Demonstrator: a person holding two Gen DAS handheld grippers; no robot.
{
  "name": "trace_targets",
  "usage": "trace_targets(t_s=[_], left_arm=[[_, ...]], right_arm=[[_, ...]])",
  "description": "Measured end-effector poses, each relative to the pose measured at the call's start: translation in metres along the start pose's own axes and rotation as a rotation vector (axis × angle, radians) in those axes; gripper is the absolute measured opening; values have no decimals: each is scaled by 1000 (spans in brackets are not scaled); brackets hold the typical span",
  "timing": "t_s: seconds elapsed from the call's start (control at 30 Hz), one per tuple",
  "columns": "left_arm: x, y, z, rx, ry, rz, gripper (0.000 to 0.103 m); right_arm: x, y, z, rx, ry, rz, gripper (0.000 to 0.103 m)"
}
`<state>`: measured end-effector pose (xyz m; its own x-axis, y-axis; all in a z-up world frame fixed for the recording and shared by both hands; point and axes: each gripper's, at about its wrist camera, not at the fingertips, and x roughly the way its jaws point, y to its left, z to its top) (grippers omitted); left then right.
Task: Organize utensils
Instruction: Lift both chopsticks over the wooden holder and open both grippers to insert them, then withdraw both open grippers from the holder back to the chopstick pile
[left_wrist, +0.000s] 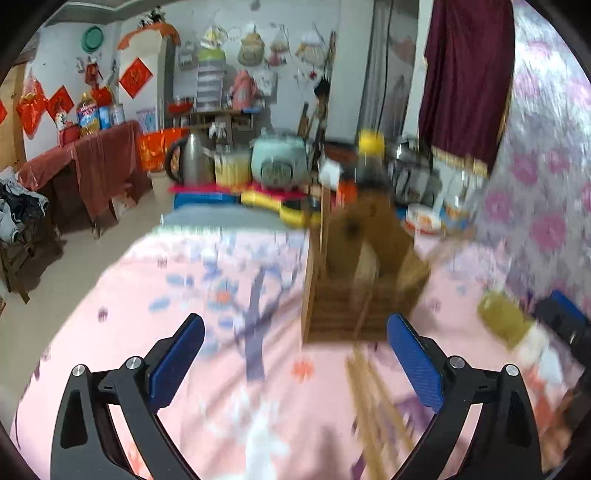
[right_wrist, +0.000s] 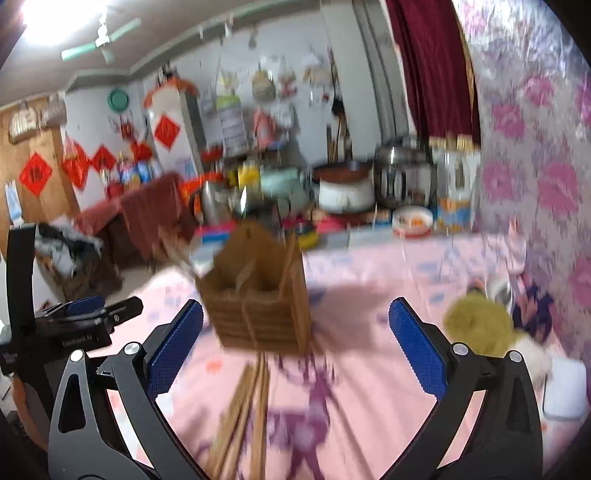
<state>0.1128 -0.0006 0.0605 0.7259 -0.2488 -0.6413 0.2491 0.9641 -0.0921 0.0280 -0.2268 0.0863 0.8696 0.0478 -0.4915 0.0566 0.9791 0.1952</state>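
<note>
The left claw (left_wrist: 295, 363) is spread wide with nothing between its blue pads, and so is the right claw (right_wrist: 295, 349). Both hang over the pink flowered worktop (left_wrist: 192, 280). A loose bundle of wooden chopsticks (right_wrist: 243, 413) lies flat on the cloth just in front of the wooden utensil holder (right_wrist: 258, 295), between the right claw's fingers in its view. The holder stands upright, blurred. A yellow-green sponge (right_wrist: 476, 325) lies to the right of the holder.

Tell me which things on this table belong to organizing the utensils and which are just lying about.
For the job: wooden utensil holder; loose chopsticks.

Just lying about: kettle; rice cooker; yellow-green cloth; bowl.
</note>
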Motion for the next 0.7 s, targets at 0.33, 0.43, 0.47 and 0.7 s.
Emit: trace_targets(t_s=[0.33,0.43,0.47,0.7], left_arm=[[20,-7,-106,145,262,-47,97],[19,-13,-113,173,278,-99,97],[19,-15,-114,179,284,-112,97],[31,-29,-121,190,371,-211,97]], right_arm=[[9,-43,-71,95,149,15,97],[20,-49,-76,143,202,49,97],[23,-51,-78,155,217,63,97],[28,-44,-81,128,247,37,97]])
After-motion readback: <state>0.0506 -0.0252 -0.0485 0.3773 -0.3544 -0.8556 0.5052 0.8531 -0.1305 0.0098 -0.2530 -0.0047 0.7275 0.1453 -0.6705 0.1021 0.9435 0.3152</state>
